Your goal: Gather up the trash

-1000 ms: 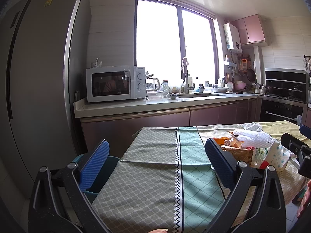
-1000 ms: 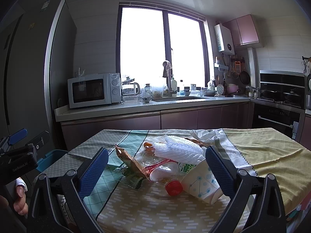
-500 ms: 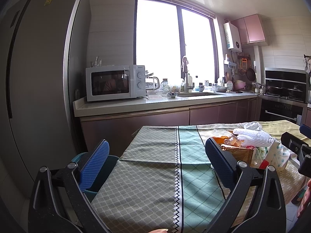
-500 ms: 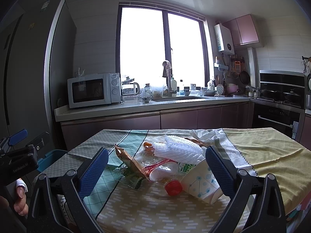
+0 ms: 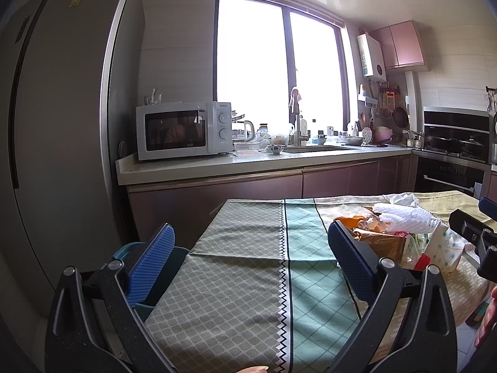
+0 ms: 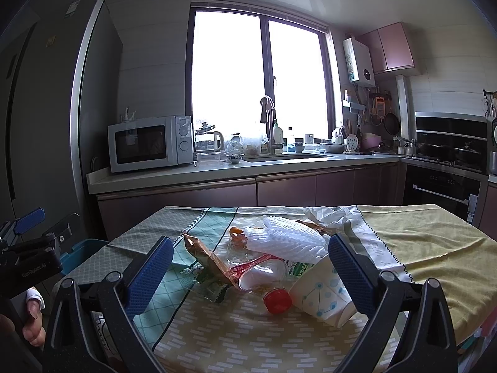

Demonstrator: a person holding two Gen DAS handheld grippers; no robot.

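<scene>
Only the right view shows the whole trash pile [image 6: 273, 261] on the table [image 6: 435, 248], paper cup [image 6: 323, 292] nearest, directly ahead of the right gripper [image 6: 248, 267], its jaws spread wide and empty. The left gripper [image 5: 248, 258], equally wide and empty, faces bare cloth, the pile cut off behind its right finger, with a blue bin [image 5: 174, 258] partly hidden beyond the table's left edge.

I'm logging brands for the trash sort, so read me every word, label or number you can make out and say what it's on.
"GenRobot.AI": on the body of the left gripper, seen in the right wrist view.
Microwave badge: too small to read.
Red label on the plastic bottle: blurred, unreadable.
Lettering on the white cloth band: upside down, not legible.
Fridge stickers: too small.
</scene>
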